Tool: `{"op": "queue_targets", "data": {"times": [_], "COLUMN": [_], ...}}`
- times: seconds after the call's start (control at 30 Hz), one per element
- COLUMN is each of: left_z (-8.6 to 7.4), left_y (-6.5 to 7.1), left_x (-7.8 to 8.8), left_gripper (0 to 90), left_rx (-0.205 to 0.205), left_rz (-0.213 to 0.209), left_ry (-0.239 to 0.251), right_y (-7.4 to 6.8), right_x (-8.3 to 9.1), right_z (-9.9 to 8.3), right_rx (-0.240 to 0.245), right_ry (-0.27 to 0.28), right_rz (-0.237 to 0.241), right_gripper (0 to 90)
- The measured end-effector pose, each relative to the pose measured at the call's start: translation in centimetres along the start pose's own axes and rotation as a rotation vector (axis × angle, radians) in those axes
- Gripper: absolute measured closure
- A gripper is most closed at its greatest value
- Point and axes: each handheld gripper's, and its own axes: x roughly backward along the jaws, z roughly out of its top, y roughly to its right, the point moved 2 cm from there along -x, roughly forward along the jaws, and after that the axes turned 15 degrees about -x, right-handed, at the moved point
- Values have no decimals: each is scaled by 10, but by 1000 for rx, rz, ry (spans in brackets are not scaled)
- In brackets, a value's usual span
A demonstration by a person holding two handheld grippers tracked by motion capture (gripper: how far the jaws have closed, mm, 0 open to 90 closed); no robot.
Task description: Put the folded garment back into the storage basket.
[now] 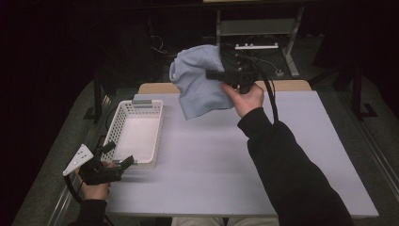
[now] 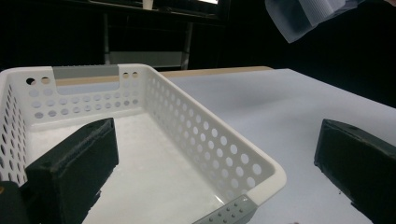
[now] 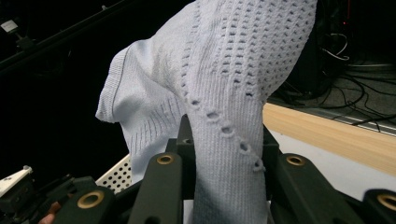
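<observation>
Holding the pale blue knitted cloth (image 1: pixel 197 82) up off the table (image 1: pixel 226 155), our right gripper (image 1: pixel 214 74) has its jaws clenched on a fold of it, well above and beyond the far right corner of the white perforated basket (image 1: pixel 136 134). In the right gripper view the cloth (image 3: pixel 224 93) rises out from between the two black jaws, pinched tight, its openwork rows plain to see, and a corner of the basket (image 3: pixel 116 175) shows low down behind it. From above, the cloth hangs in a loose bunch to the left of our right hand (image 1: pixel 244 96), with its lower edge clear of the table top.

Our left gripper (image 1: pixel 120 162) sits at the basket's near end, close to the near right corner, with the left hand (image 1: pixel 96 188) low at the table's near left edge. Its jaws are released and stand wide apart. In the left gripper view one jaw lies over the inside of the basket (image 2: pixel 210 140) and the other over the bare table (image 2: pixel 280 102) just outside the basket's right wall, so the wall runs between them. The basket holds nothing that we can see. A corner of the cloth (image 2: pixel 303 16) hangs in the air far beyond the basket, at the top of that view.
</observation>
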Motion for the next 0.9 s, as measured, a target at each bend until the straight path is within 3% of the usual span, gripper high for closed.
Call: {"op": "queue_targets", "data": {"times": [0.9], "left_z": [-1], "left_y": [-1], "left_x": [1], "left_gripper": [0], "left_rx": [4], "left_rz": [5], "left_ry": [5], "right_y": [-33], "right_x": [-41], "right_z": [9], "right_rx": [25], "right_ry": [-4], "right_rz": [31], "right_gripper": [708]}}
